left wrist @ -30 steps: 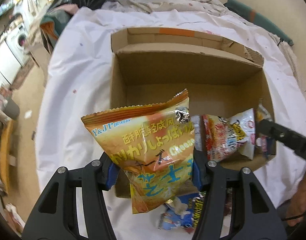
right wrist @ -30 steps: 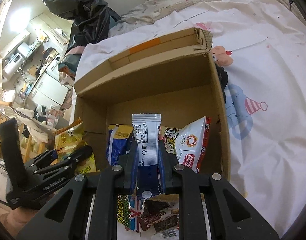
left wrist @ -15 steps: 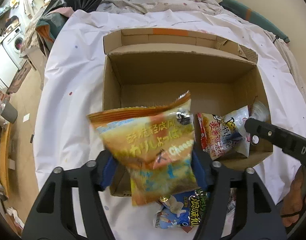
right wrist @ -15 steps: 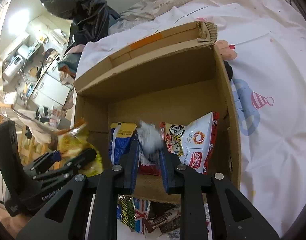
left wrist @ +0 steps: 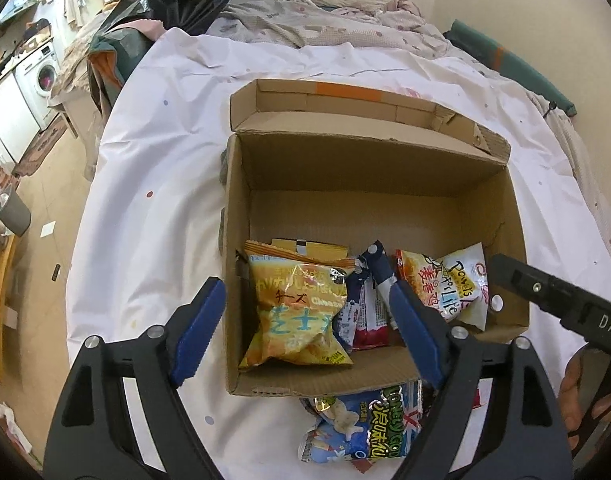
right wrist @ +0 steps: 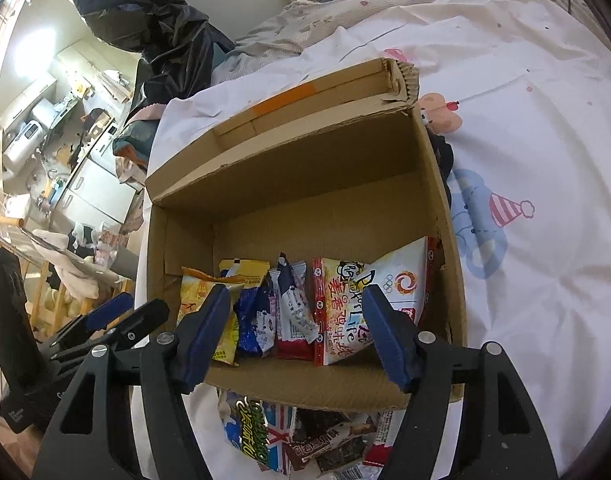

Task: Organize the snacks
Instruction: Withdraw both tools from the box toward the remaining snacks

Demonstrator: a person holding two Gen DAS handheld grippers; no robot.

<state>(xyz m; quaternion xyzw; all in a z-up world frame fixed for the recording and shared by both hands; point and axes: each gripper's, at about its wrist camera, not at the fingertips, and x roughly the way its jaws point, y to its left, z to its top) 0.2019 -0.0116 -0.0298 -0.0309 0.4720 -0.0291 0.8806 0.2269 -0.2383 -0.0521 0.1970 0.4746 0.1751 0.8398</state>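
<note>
An open cardboard box (left wrist: 345,168) stands on a white sheet. The yellow cheese snack bag (left wrist: 297,312) lies inside it at the near left, below my left gripper (left wrist: 305,320). That gripper's jaws are opening and nothing is pressed between the blue pads. In the right wrist view the blue, white and red pack (right wrist: 293,312) rests in the box (right wrist: 305,168) between the yellow bag (right wrist: 193,288) and a white-and-red bag (right wrist: 385,280). My right gripper (right wrist: 295,304) hangs above it, jaws opening, gripping nothing. The left gripper (right wrist: 133,312) shows at the left edge.
Several loose snack packs (left wrist: 361,428) lie on the sheet just in front of the box's near wall. The far half of the box floor (right wrist: 325,220) is bare. A rumpled blanket and a black bag (right wrist: 161,20) lie beyond the box. A hand (left wrist: 577,380) shows at right.
My left gripper spread and let go of the yellow bag, which dropped into the box. My right gripper let go of the white-and-blue pack, which now lies among the other bags.
</note>
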